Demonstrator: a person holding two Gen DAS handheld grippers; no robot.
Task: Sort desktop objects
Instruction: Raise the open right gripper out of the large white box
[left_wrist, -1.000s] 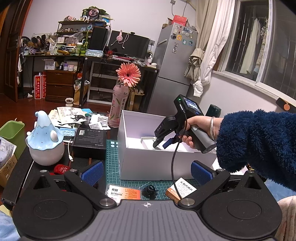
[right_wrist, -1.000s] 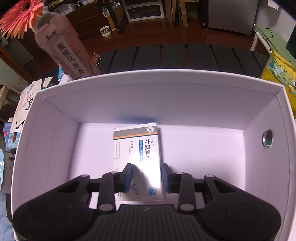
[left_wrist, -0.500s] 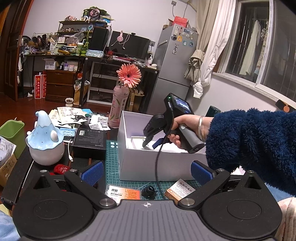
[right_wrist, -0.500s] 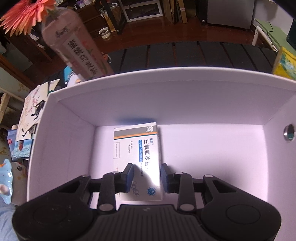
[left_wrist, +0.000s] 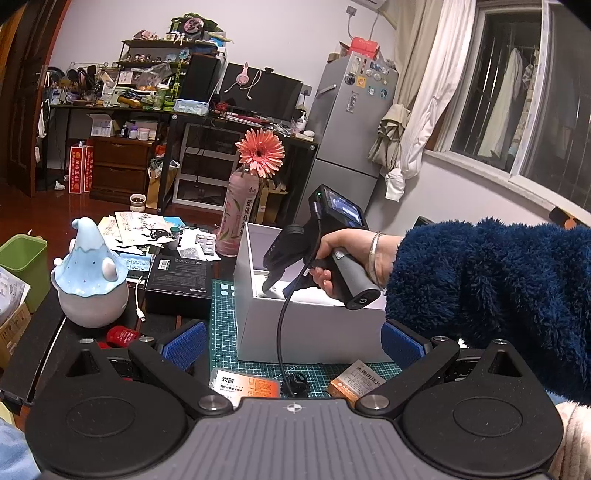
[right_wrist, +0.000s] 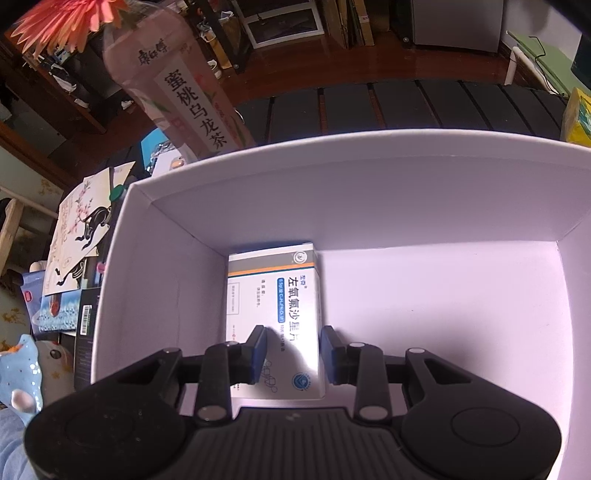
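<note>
The right gripper (right_wrist: 292, 350) is reaching steeply down into the white box (right_wrist: 369, 192), its fingers closed on the sides of a white medicine carton (right_wrist: 275, 295) with blue lettering and an orange stripe; the carton is sitting in the box's left corner, close against the left wall, though whether it is resting on the floor or hanging just above it is hard to judge from this angle. In the left wrist view, a hand (left_wrist: 332, 266) in a fuzzy blue sleeve (left_wrist: 491, 295) is holding that gripper (left_wrist: 275, 286) over the box (left_wrist: 310, 325). The left gripper (left_wrist: 291, 341) is hovering low over the green cutting mat (left_wrist: 225, 332) with its blue-padded fingers (left_wrist: 183, 344) spread wide and holding nothing. An orange card (left_wrist: 245, 384), a small black clip (left_wrist: 295, 382) and an orange-edged carton (left_wrist: 356, 380) are lying on the mat beneath it. A pink tea bottle (left_wrist: 236, 221) carrying a flower is standing behind the box.
</note>
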